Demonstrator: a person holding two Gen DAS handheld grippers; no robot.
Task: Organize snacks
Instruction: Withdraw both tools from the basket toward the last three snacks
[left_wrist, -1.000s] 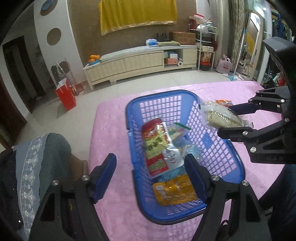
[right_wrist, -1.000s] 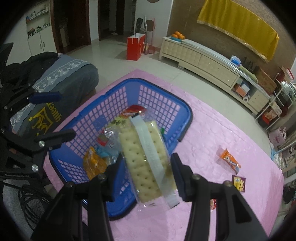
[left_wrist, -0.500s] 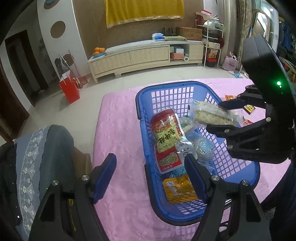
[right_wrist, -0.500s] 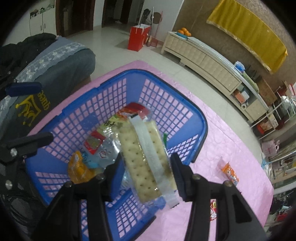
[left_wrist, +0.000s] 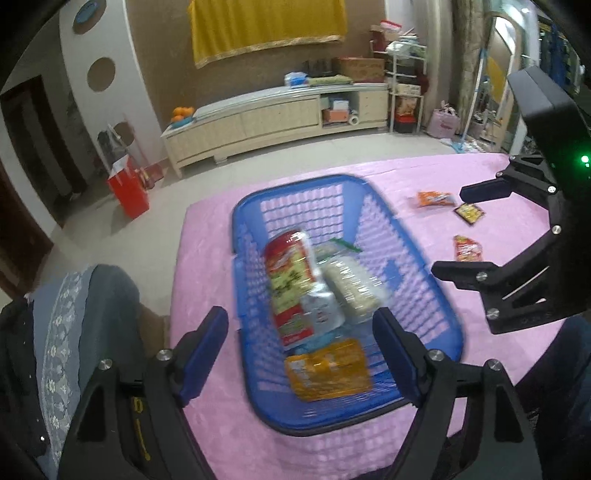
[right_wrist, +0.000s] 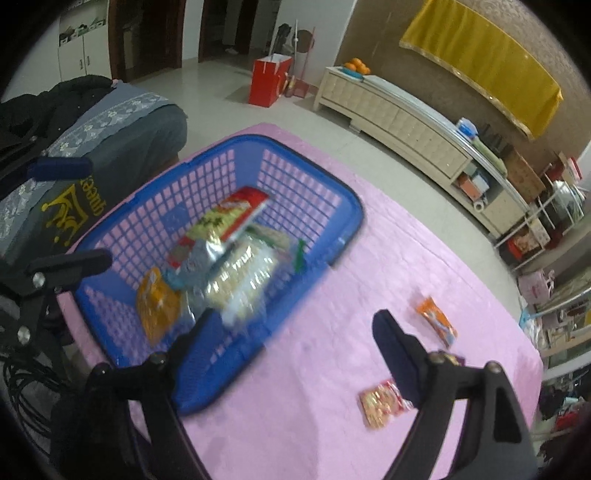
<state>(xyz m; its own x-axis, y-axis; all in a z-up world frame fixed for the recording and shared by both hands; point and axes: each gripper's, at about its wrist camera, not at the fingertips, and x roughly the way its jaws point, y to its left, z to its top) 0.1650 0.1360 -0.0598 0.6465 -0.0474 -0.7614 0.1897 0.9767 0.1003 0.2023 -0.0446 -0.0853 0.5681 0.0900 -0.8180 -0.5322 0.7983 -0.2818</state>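
Observation:
A blue plastic basket (left_wrist: 417, 258) (right_wrist: 325, 192) sits on the pink tablecloth. Inside lie a cracker pack (left_wrist: 351, 284) (right_wrist: 243, 284), a red and green packet (left_wrist: 290, 273) (right_wrist: 229, 218), a silver packet (left_wrist: 321, 310) and an orange packet (left_wrist: 328, 369) (right_wrist: 155, 306). My left gripper (left_wrist: 303, 339) is open and empty at the basket's near end. My right gripper (right_wrist: 288, 343) (left_wrist: 465, 229) is open and empty, to the right of the basket. Three small packets lie on the cloth: orange (right_wrist: 437, 325) (left_wrist: 434, 198), dark (left_wrist: 469, 213) and red (right_wrist: 382, 402) (left_wrist: 468, 248).
The pink table (left_wrist: 207, 258) (right_wrist: 332, 424) ends at its left and far edges. A chair with a grey cover and dark jacket (left_wrist: 74, 332) (right_wrist: 92, 122) stands at the table's left. A red bag (left_wrist: 129, 192) and a long cabinet (left_wrist: 258, 122) stand on the floor beyond.
My right gripper opened and let go of the cracker pack, which now lies in the basket. The right gripper has pulled back to the right of the basket.

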